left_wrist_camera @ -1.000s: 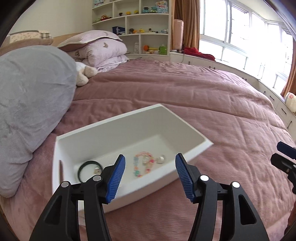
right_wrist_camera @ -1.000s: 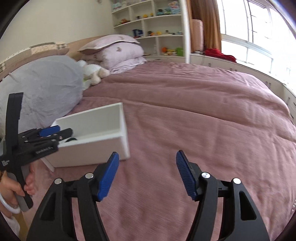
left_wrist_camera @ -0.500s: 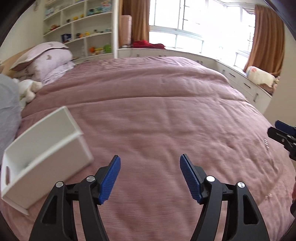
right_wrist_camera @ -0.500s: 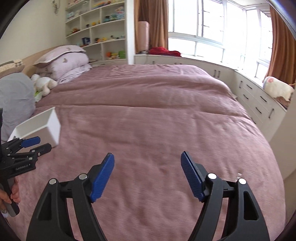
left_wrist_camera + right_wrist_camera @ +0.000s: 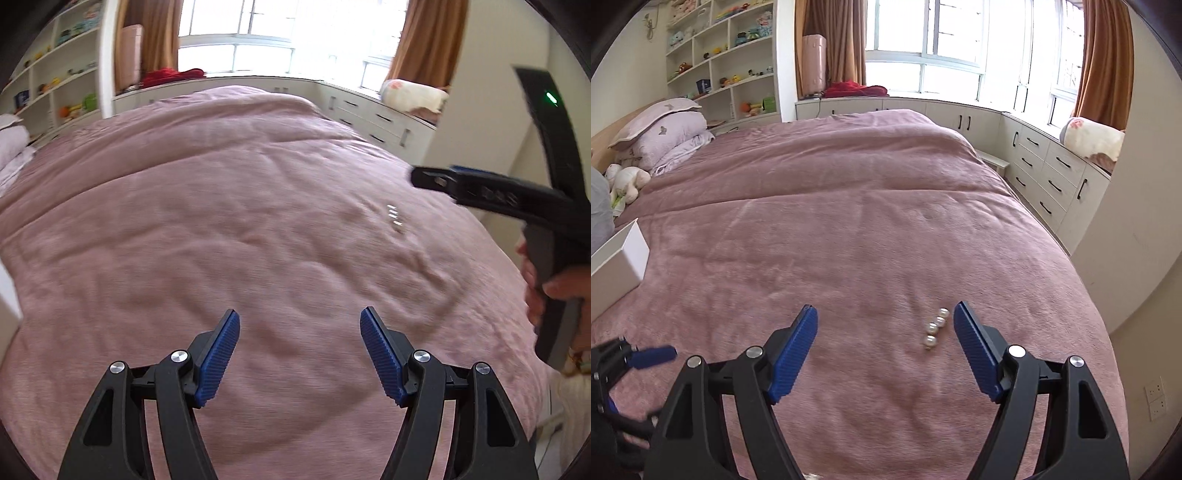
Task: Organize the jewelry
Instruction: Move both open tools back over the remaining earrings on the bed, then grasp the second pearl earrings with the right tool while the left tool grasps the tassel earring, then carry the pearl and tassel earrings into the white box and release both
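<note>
both grippers gape empty; only right gripper (image 5: pixel 885 334) view resolves 4 pearls (image 5: pixel 935 329).

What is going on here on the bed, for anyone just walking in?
A person holds a two-finger gripper in each hand over a pink bedspread, tidying jewelry. The right gripper is open, and a short string of pearls lies on the bedspread just inside its right finger, not yet gripped. The left gripper is open and empty. A white box sits off to the left.
</note>
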Demonstrator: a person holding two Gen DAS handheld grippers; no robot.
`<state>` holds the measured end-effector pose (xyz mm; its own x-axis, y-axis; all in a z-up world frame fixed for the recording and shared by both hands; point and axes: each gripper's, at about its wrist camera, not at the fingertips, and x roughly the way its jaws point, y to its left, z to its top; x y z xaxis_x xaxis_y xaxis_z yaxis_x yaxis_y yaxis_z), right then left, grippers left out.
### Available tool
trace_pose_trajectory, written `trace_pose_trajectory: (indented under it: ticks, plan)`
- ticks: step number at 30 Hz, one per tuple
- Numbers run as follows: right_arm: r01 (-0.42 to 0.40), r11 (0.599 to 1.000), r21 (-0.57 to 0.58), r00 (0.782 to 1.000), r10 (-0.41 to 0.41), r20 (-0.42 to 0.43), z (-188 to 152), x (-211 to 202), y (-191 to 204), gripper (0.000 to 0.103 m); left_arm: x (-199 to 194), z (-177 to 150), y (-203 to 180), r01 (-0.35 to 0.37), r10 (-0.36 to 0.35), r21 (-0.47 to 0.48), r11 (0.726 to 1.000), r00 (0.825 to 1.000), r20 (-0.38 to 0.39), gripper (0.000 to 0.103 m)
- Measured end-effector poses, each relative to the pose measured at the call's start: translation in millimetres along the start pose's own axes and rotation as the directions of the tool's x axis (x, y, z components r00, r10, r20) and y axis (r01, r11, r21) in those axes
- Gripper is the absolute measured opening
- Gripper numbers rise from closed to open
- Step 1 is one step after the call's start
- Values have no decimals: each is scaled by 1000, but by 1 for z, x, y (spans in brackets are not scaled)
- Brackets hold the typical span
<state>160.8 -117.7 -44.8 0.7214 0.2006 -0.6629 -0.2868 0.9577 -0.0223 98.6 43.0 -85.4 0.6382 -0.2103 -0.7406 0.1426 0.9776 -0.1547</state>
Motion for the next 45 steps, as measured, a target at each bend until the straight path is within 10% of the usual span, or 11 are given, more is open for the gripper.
trace_pose_trajectory:
  ticks: [10, 18, 37, 45]
  plan:
    - [-3, 1000, 28, 1000, 4, -26, -16, 9, -27, 75, 49, -36, -75, 128, -111, 131, 983, 985, -132, 69]
    - [7, 997, 82, 998, -2, -56, -14, 34, -49, 75, 65, -44, -64, 136, -118, 98, 986, 978, -170, 32]
    - [19, 992, 127, 974, 10, -224, -34, 130, -41, 12, 42, -43, -34, 138, -130, 60, 989, 984, -123, 31]
    - [-73, 988, 134, 976, 99, -195, -16, 126, -9, 12, 20, -43, 2, 89, -87, 24, 996, 992, -87, 32]
